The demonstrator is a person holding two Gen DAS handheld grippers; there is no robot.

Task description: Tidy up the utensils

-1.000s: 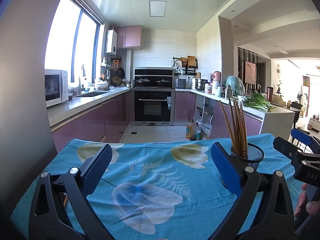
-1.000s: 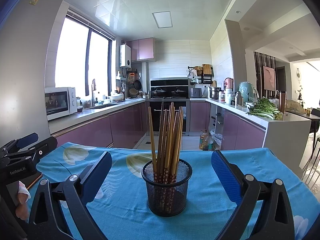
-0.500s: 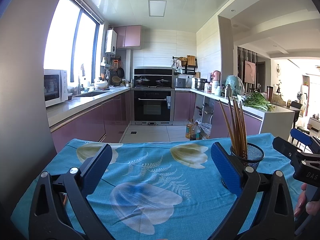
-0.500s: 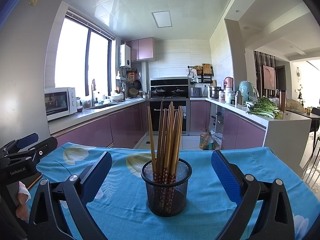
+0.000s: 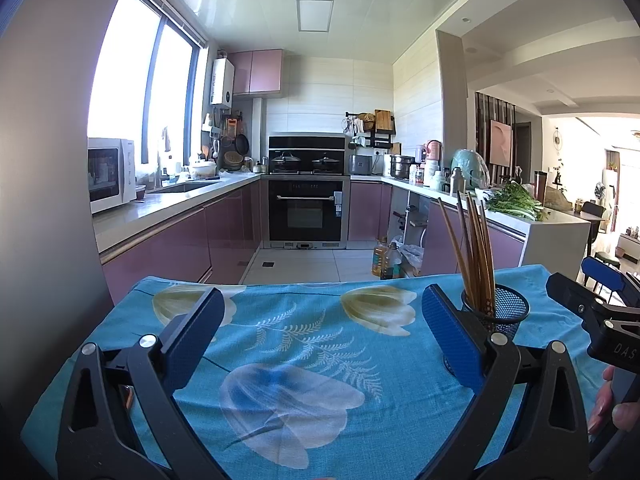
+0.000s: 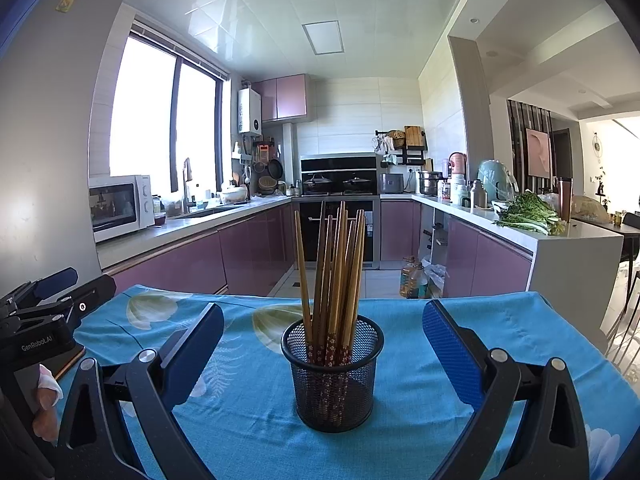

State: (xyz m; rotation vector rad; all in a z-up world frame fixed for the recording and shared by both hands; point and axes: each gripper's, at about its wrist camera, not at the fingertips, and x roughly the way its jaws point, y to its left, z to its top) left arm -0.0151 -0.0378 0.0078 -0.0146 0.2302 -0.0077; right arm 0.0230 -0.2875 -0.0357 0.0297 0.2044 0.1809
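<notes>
A black mesh holder [image 6: 333, 372] stands upright on the blue floral tablecloth [image 6: 500, 332], filled with several wooden chopsticks [image 6: 336, 264]. My right gripper [image 6: 323, 344] is open, its blue pads flanking the holder from the near side without touching it. In the left wrist view the same holder [image 5: 500, 312] and chopsticks [image 5: 474, 256] sit behind the right pad. My left gripper [image 5: 318, 328] is open over bare cloth with nothing between its fingers. Each view shows the other gripper at its edge, the left one [image 6: 40, 320] and the right one [image 5: 600, 312].
The table's far edge drops to a kitchen floor with oil bottles [image 6: 414, 280]. Purple cabinets and a microwave [image 6: 120, 206] line the left; a counter with greens [image 6: 528, 212] runs along the right. A person's fingers [image 5: 612, 408] hold the right gripper.
</notes>
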